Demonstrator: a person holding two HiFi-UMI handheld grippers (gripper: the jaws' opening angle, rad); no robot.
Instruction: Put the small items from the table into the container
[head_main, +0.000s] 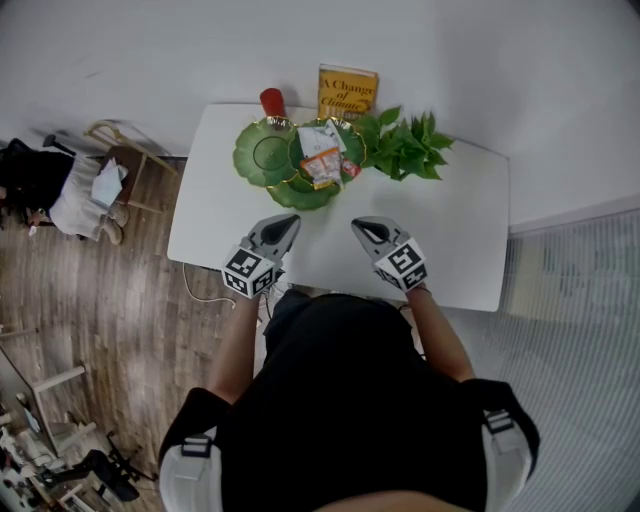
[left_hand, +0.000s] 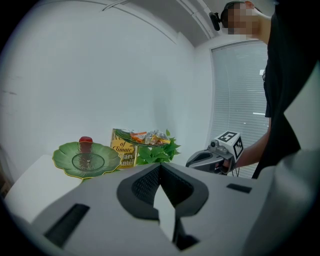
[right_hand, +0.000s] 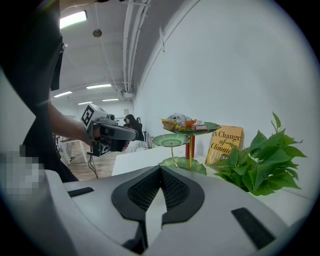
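Observation:
A green leaf-shaped tiered stand (head_main: 270, 155) sits at the back of the white table (head_main: 460, 240). Its top dish (head_main: 325, 150) holds several small snack packets (head_main: 322, 165); the same packets (right_hand: 184, 122) show on the top dish (right_hand: 205, 128) in the right gripper view and in the left gripper view (left_hand: 149, 136). My left gripper (head_main: 289, 222) hovers over the table's front left, shut and empty. The right gripper (head_main: 357, 226) hovers beside it, also shut with nothing in it. Both point toward the stand from well short of it.
A yellow book (head_main: 347, 92) leans on the wall behind the stand, with a red cylinder (head_main: 272, 102) to its left. A leafy green plant (head_main: 410, 148) lies to the stand's right. A chair with clothes (head_main: 95, 190) stands on the wooden floor at left.

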